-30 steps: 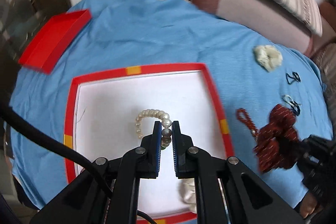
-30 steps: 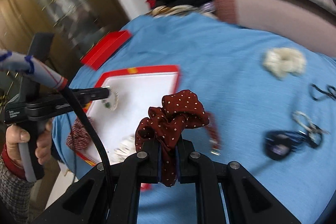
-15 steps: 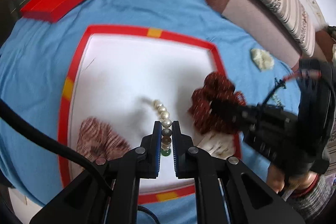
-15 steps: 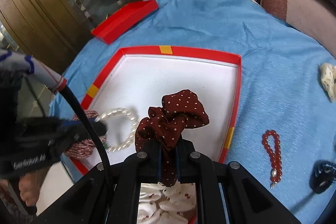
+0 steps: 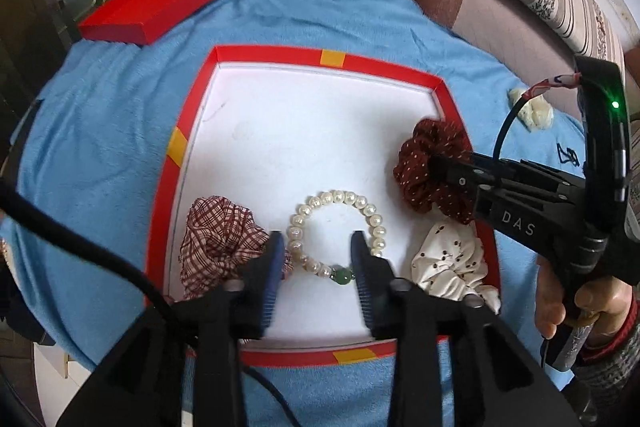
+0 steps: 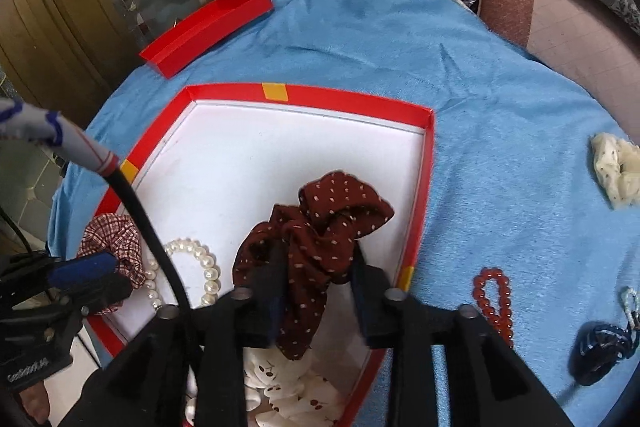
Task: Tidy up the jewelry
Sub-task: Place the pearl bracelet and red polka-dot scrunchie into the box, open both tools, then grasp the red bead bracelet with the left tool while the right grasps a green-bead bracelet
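in the right wrist view the cream scrunchie (image 6: 288, 387) in the near corner of the red tray (image 6: 348, 95) lies mostly under the right tool (image 6: 318, 267) and its dark red dotted scrunchie (image 6: 320, 223), so its outline cannot be followed. a black cable (image 6: 148, 227) crosses the pearl bracelet (image 6: 208, 267) and hides part of its ring, and the checked scrunchie (image 6: 116, 239) is half covered by the left tool's blue pad. the cream scrunchie on the blue cloth (image 6: 618, 167) is cut by the right edge. the dark blue item (image 6: 604, 347) near the red bead string (image 6: 496, 299) is too blurred to name. in the left wrist view the small black item (image 5: 568, 155) is too small to tell.
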Demonstrator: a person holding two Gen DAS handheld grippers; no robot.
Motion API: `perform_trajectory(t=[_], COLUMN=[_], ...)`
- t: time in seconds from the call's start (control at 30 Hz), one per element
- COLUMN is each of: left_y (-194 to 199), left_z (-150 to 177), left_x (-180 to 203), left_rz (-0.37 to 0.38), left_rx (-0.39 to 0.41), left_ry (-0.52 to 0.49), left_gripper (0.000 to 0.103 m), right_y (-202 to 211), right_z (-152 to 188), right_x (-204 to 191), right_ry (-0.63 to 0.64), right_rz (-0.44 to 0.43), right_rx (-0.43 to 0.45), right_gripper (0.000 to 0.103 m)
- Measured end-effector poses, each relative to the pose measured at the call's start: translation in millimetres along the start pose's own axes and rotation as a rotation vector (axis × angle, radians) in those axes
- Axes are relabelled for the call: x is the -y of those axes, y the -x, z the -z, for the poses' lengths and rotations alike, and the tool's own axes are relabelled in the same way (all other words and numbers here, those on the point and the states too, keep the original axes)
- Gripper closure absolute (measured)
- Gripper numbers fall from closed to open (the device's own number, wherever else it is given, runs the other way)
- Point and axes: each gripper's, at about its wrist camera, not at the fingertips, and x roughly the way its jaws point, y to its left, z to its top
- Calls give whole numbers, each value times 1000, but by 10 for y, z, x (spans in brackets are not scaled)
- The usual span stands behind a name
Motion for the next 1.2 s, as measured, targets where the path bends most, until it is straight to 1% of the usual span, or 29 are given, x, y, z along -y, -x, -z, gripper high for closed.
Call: perform_trajectory(t=[0.03, 0.13, 0.2, 0.3, 0.37, 0.5, 0.67, 0.83, 0.97, 1.07, 1.2], left_y=[72, 245, 336, 465, 518, 606, 633, 502, 324, 101, -218], left_z=[10, 27, 26, 32, 43, 91, 167, 236, 284, 304, 249], left_x=[21, 70, 110, 196, 270, 481, 838, 1325, 1679, 1943, 2143], left_rz=[-8, -23, -33, -37, -36, -42, -10, 33, 74, 86, 110], left_rx=[16, 54, 75, 102, 111, 126, 129, 98, 68, 38, -10], left_ry=[-5, -11, -19, -34, -44, -77, -125, -196, -241, -265, -256], left_gripper=[68, 62, 60, 56, 56, 56, 53, 53, 53, 53, 53], right_y=[49, 192, 342, 622, 792, 1165, 1501, 1759, 1872, 1872, 1786], right_z=[-10, -48, -40, 49, 135, 480, 1011, 1483, 1698, 1789, 1817], right_x=[11, 32, 63, 213, 352, 748, 1265, 1800, 2065, 2203, 2291], right_ry=[-7, -12, -19, -54, -84, -148, -213, -342, -416, -457, -483], right_rz=[-2, 0, 4, 19, 27, 85, 212, 269, 282, 275, 235], right_rx=[12, 42, 69, 106, 124, 149, 146, 131, 138, 147, 150], right_gripper=[50, 50, 50, 49, 49, 49, 49, 49, 49, 49, 49])
